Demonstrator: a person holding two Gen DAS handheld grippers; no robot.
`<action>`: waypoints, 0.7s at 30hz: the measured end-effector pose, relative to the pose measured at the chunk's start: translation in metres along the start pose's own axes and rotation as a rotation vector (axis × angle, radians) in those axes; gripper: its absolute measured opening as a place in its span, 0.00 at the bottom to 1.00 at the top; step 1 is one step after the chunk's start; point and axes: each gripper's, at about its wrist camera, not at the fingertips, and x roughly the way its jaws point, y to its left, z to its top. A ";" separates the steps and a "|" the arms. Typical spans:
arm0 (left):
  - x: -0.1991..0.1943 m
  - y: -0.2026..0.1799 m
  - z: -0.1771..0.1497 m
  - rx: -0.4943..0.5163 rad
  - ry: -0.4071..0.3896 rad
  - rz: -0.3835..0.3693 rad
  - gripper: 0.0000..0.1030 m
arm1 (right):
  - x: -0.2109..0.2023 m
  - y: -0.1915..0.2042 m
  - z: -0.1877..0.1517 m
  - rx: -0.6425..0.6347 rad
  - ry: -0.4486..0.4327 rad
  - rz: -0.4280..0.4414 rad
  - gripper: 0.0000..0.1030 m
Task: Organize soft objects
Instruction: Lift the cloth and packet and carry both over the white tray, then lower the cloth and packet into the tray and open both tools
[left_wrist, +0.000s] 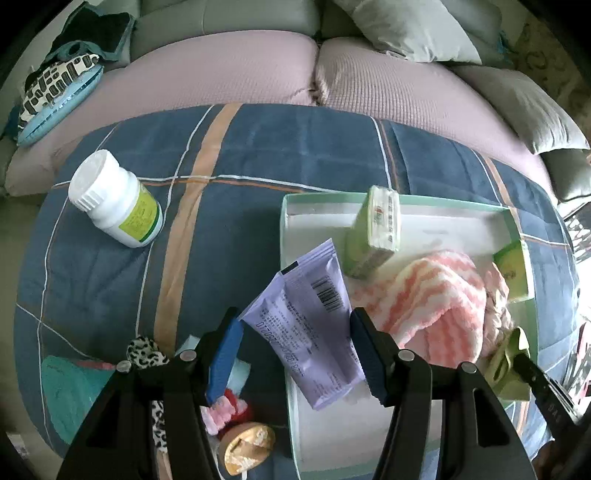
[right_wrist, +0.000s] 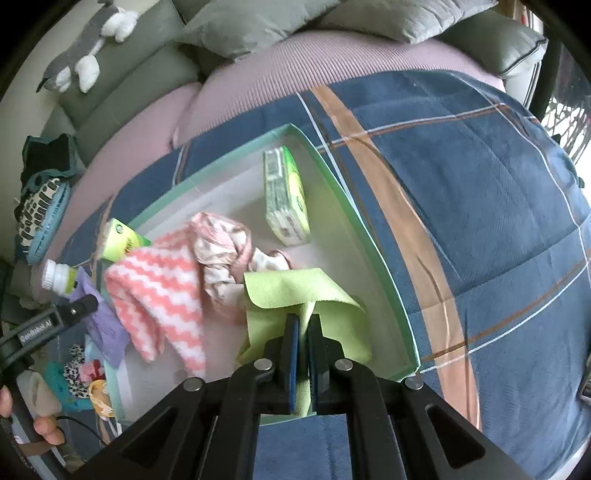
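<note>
The right hand-held gripper (right_wrist: 303, 354), jaws clamped on the green cloth (right_wrist: 295, 291), hangs over the tray (right_wrist: 373, 236). The left hand-held gripper (left_wrist: 295, 350) holds the purple pouch (left_wrist: 306, 325) half-wide, its long axis pointing away over the tray's near edge.

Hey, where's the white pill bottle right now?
In the left wrist view the white pill bottle lies on its side on the blue plaid blanket, left of the tray and apart from it.

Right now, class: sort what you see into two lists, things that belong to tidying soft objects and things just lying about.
In the job:
green cloth in right gripper
purple packet in left gripper
pink striped towel
tray
tissue packs

Lying about:
white bottle
soft toy
grey pillow
</note>
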 end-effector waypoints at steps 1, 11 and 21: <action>0.000 -0.001 0.001 0.003 -0.001 0.003 0.59 | 0.002 -0.001 0.000 0.001 0.007 -0.003 0.04; 0.014 -0.027 0.002 0.059 0.009 -0.007 0.60 | 0.012 -0.006 -0.004 0.020 0.048 -0.014 0.05; 0.031 -0.043 0.001 0.096 0.014 -0.002 0.60 | 0.017 0.003 0.004 0.032 0.056 -0.046 0.05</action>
